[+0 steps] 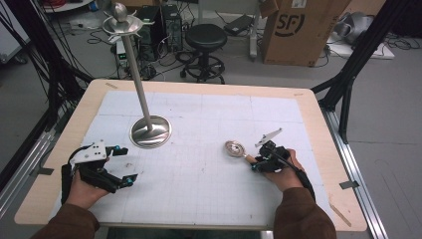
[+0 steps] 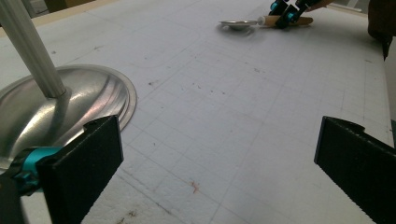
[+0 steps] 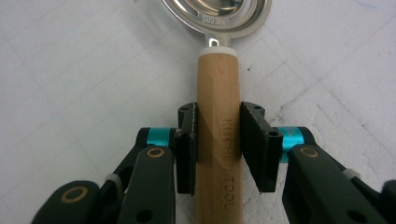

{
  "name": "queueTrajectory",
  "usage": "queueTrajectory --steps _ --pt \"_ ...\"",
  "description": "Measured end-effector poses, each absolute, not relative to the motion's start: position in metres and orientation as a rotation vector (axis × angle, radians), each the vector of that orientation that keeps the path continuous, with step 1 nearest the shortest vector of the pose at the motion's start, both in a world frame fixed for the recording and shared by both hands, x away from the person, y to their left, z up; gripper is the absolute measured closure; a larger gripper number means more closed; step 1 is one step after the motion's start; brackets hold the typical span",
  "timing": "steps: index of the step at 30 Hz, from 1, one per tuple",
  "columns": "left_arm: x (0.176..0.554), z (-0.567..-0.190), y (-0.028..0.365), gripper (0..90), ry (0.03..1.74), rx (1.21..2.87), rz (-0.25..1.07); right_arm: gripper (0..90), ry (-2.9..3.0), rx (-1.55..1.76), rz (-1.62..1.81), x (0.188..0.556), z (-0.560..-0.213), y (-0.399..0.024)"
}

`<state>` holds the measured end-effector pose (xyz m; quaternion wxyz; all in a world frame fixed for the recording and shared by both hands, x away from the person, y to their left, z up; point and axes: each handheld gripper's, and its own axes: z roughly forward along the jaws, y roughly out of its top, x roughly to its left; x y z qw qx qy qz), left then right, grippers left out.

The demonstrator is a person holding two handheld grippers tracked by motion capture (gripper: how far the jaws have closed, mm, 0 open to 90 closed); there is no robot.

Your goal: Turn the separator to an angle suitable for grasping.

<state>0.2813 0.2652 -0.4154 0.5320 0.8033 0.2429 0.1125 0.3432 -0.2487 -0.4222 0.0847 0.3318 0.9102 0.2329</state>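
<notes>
We've got the R gripper (image 3: 218,149) w/ fingers clamped on the spoon's wooden handle (image 3: 219,140), spoon flat on the desk (image 1: 199,199). Our L gripper (image 1: 112,167) sits w/ fingers wide open, nothing betw. them.

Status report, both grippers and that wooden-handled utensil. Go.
Right gripper shut on wooden handle of utensil, lying on mat. Left gripper open, holding nothing, beside stand base. Nothing in the way.

Right hand-held gripper (image 3: 218,149) clamped shut; left hand-held gripper (image 1: 123,166) gapes wide.
</notes>
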Motion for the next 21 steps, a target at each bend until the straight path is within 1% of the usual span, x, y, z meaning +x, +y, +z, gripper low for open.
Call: queueTrajectory --steps 2,4,7,9,10,21 --pt "0.2814 -0.4153 0.2653 1.7 0.578 1.919 0.268 65.6 2.716 0.988 0.691 0.3419 -0.4220 -0.2474" --pt "0.2813 -0.4153 0.2652 1.7 0.577 1.919 0.268 61.3 2.711 0.984 0.686 0.3412 -0.4221 -0.2459" --pt "0.2813 -0.4153 0.2653 1.7 0.578 1.919 0.268 61.3 2.717 0.985 0.685 0.3418 -0.4223 -0.2463" --pt "0.2814 -0.4153 0.2654 1.7 0.577 1.919 0.268 63.0 2.717 0.983 0.690 0.3420 -0.4227 -0.2463" --pt "0.2815 -0.4153 0.2654 1.7 0.578 1.919 0.268 66.0 2.720 0.982 0.693 0.3420 -0.4227 -0.2462" --pt "0.2817 -0.4152 0.2658 1.7 0.576 1.921 0.270 67.1 2.754 0.931 0.695 0.3390 -0.4213 -0.2386"
